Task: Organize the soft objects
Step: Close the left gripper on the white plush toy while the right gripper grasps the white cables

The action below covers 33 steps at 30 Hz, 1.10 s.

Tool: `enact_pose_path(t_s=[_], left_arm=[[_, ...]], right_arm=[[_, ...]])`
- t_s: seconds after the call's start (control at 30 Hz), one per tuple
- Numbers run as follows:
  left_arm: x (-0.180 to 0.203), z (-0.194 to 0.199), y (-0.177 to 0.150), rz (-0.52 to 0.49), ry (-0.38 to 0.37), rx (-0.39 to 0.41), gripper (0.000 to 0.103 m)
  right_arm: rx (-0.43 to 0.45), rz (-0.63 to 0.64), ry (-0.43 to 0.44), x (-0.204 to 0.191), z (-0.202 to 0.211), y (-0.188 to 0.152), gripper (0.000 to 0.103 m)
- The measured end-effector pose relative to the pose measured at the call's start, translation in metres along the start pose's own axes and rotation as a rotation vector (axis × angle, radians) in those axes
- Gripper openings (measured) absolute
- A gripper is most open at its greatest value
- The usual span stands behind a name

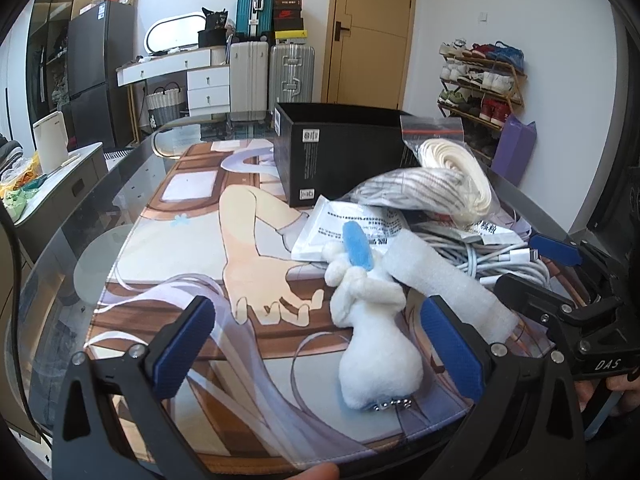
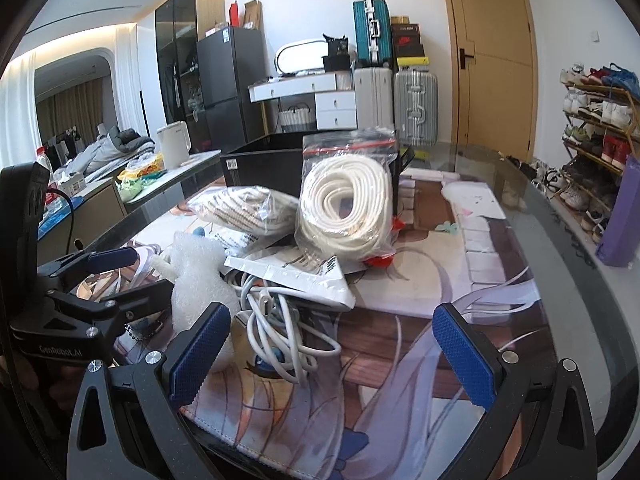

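A white plush toy (image 1: 376, 320) with a blue part and a bead chain lies on the printed desk mat (image 1: 208, 240). It sits between the fingers of my open left gripper (image 1: 320, 348), closer to the right finger and untouched. Beside it lie a white foam piece (image 1: 444, 276), a tangle of white cables (image 2: 276, 332), a flat white packet (image 1: 336, 232), and two clear bags of rope (image 2: 344, 208) (image 2: 244, 208). My right gripper (image 2: 332, 354) is open just before the cables, holding nothing. Behind the pile stands an open black box (image 1: 340, 148).
The mat covers a glass table (image 1: 132, 184) whose edge curves round left and right. Each gripper shows in the other's view: left gripper (image 2: 132, 276), right gripper (image 1: 536, 266). A purple bag (image 2: 620, 216) and shoe rack (image 2: 592, 128) stand off the table's right side.
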<state>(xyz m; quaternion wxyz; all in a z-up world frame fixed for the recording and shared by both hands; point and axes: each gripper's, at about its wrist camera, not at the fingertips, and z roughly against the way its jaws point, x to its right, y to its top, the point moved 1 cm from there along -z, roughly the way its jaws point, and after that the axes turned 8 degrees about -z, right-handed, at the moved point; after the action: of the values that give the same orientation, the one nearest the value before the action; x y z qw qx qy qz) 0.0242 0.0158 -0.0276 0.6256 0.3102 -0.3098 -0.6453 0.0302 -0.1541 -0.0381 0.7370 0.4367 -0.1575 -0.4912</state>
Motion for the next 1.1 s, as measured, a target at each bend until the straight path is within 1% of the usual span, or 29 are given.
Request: enact_pose_path(t_s=[0.13,0.27,0.3,0.37,0.4,0.47,0.5,0.57,0.6,0.63,0.67,0.7,0.83,0.9,1.1], left_arm=[[-0.002,-0.002,-0.002,0.011,-0.008,-0.015,0.103],[-0.004,-0.003,-0.003,0.018,-0.013,-0.017,0.101],[-0.004,-0.003,-0.003,0.017,-0.015,-0.016,0.099],[-0.003,-0.003,-0.002,0.01,-0.015,-0.016,0.091],[-0.002,-0.003,-0.002,0.0,-0.017,-0.016,0.089],[0.0,-0.001,-0.002,-0.015,-0.041,-0.014,0.076],[0.001,-0.001,-0.002,-0.02,-0.046,-0.014,0.072],[0.003,0.0,-0.002,-0.033,-0.036,-0.015,0.053],[0.004,0.001,-0.002,-0.043,-0.038,-0.013,0.047],[0.005,0.002,-0.002,-0.046,-0.053,-0.013,0.036],[0.005,0.002,-0.002,-0.044,-0.066,-0.013,0.031],[0.005,0.003,-0.002,-0.038,-0.079,-0.013,0.031],[0.005,0.005,-0.002,-0.031,-0.085,-0.004,0.03],[0.003,0.007,0.0,-0.025,-0.082,0.007,0.03],[-0.002,0.01,0.0,-0.005,-0.083,0.02,0.03]], right_arm=[[-0.027,-0.03,0.007,-0.003,-0.008,0.003,0.102],[-0.048,-0.061,0.023,-0.003,-0.015,0.005,0.103],[-0.05,-0.059,0.022,-0.004,-0.016,0.005,0.103],[-0.053,-0.049,0.012,-0.006,-0.018,0.005,0.102],[-0.056,-0.043,0.003,-0.006,-0.019,0.006,0.102],[-0.048,-0.023,-0.015,-0.008,-0.02,0.005,0.102],[-0.039,-0.01,-0.04,-0.009,-0.02,0.005,0.102],[-0.04,-0.004,-0.047,-0.007,-0.018,0.005,0.102],[-0.042,-0.01,-0.044,-0.006,-0.018,0.005,0.102],[-0.045,-0.015,-0.036,-0.006,-0.018,0.005,0.102],[-0.046,-0.016,-0.028,-0.007,-0.018,0.005,0.102],[-0.044,-0.013,-0.017,-0.009,-0.017,0.004,0.099],[-0.043,0.01,0.012,-0.017,-0.017,0.004,0.093],[-0.057,0.008,0.024,-0.019,-0.02,0.004,0.084],[-0.064,-0.002,0.056,-0.021,-0.025,0.004,0.077]])
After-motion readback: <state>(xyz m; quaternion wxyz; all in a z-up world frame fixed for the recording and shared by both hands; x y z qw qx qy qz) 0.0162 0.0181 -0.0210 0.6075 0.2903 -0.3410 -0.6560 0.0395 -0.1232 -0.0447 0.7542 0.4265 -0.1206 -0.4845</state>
